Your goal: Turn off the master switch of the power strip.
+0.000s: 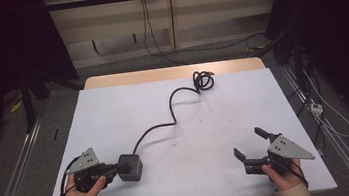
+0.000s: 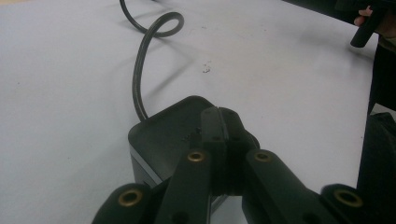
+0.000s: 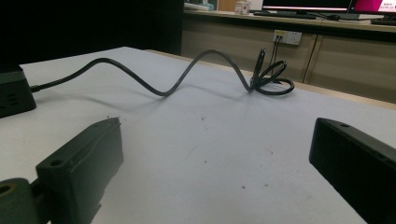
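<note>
Closed black fingers (image 2: 219, 140) of the left gripper (image 1: 113, 170) sit pressed together with nothing between them, their tips over the top of a dark cube-shaped power adapter (image 1: 130, 167) near the bench's (image 1: 113, 110) near-left corner; whether they touch it I cannot tell. Its cord (image 1: 174, 109) runs off the far side of the block, snakes across the white surface and ends in a loose coil (image 1: 203, 80) close to the far edge. Over by the near-right corner, the right gripper (image 1: 251, 150) is spread wide and empty, well apart from block and cord.

By its look, the adapter is a dense, rigid, smooth-sided lump, likely to slip unless pinched squarely across two opposite flat faces. Its cord seems springy and stiff enough to hold its humps, so it will probably drag and tug; take it near the block or at the coil.
</note>
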Demonstrator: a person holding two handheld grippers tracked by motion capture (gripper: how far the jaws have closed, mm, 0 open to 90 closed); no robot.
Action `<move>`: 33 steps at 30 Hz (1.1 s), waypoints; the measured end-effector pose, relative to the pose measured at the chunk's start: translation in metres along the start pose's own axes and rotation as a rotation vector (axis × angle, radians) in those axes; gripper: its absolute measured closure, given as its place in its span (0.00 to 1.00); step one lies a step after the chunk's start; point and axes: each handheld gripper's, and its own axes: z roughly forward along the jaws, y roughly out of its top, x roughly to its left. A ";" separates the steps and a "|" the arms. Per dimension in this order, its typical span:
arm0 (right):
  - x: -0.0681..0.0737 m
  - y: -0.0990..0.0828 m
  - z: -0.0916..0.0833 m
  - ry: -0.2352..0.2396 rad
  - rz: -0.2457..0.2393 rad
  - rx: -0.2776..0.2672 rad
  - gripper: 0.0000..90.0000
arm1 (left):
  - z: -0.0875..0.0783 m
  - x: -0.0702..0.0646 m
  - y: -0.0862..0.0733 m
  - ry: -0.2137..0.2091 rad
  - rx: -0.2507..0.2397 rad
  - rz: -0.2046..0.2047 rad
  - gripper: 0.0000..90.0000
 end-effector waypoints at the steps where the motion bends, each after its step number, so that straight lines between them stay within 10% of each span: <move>1: 0.000 0.000 0.000 -0.001 0.000 0.000 0.03 | 0.000 0.000 0.000 -0.001 -0.001 -0.001 1.00; 33: 0.000 0.000 0.000 0.001 -0.001 0.000 0.03 | -0.002 0.000 0.002 -0.005 -0.073 -0.036 0.89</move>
